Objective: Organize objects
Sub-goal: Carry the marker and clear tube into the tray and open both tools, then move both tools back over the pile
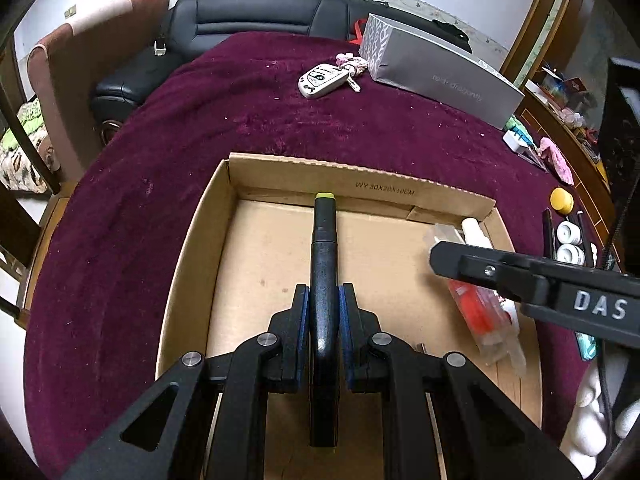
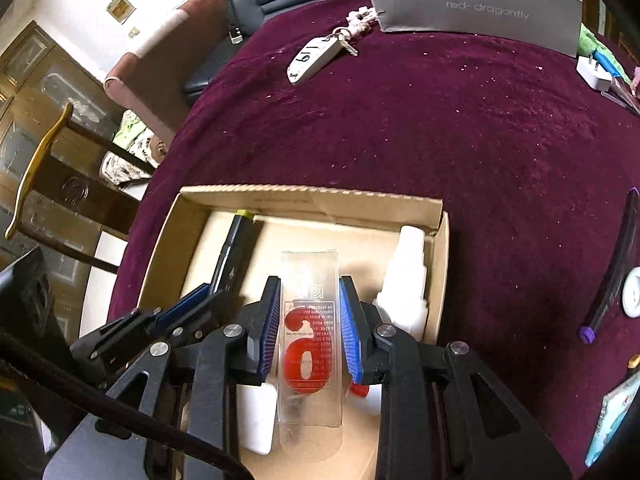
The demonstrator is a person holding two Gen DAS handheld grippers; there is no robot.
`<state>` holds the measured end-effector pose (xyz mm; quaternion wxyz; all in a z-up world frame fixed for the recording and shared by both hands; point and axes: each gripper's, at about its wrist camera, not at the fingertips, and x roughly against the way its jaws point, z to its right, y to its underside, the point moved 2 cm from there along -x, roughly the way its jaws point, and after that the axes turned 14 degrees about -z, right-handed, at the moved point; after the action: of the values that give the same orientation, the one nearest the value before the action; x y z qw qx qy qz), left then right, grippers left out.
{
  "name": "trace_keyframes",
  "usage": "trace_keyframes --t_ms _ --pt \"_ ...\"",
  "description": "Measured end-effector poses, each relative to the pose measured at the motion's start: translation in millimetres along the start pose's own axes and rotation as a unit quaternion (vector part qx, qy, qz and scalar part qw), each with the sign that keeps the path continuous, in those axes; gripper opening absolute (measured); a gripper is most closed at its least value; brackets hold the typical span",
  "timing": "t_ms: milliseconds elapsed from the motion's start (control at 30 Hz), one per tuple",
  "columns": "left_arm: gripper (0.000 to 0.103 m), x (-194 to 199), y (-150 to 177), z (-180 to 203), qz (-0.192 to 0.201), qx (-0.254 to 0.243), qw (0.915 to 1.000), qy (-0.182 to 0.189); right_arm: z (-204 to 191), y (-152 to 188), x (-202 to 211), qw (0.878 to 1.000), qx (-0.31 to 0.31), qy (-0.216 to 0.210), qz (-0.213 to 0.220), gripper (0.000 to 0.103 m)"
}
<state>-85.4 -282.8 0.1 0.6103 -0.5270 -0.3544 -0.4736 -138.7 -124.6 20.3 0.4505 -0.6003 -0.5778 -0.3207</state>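
The left tool (image 1: 324,312) pinches one black marker (image 1: 323,264), pointing far over the box (image 1: 192,240); the right tool (image 2: 308,320) pinches one clear packet (image 2: 310,320), lengthwise near-to-far.

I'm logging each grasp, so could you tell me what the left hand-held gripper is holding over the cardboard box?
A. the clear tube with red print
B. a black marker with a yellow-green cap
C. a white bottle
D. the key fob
B: the left hand-held gripper has its blue pads pressed on the black marker, whose yellow-green tip points to the far wall of the box.
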Motion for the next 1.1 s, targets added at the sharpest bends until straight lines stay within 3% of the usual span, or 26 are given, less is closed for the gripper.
trace_keyframes --t_ms 233,500,567,667,733,933,1100 --pt "0.011 -1 -3 0 0.005 0.005 1.0 0.004 1 -4 -5 1.0 -0.005 -0.001 0.003 0.026" --pt "0.013 2 -4 -10 0.014 0.038 0.9985 0.037 -1 -5 -7 1.0 -0.004 0.005 0.009 0.026" --pt "0.015 6 -2 -11 0.017 0.045 0.998 0.042 0 -5 -6 1.0 -0.006 0.005 0.013 0.027" --pt "0.033 17 1 -12 0.024 0.053 0.9971 0.048 0 -4 -4 1.0 -0.012 -0.01 0.014 0.032" --pt "0.034 28 4 -12 0.031 0.056 0.9965 0.053 1 -2 3 1.0 -0.014 -0.013 0.021 0.033" --pt "0.047 72 18 7 0.063 0.054 0.9925 0.09 10 22 61 0.997 0.008 -0.025 0.076 0.038" --pt "0.054 103 36 63 0.086 0.001 0.987 0.136 44 77 138 0.984 0.026 0.023 0.176 0.059"
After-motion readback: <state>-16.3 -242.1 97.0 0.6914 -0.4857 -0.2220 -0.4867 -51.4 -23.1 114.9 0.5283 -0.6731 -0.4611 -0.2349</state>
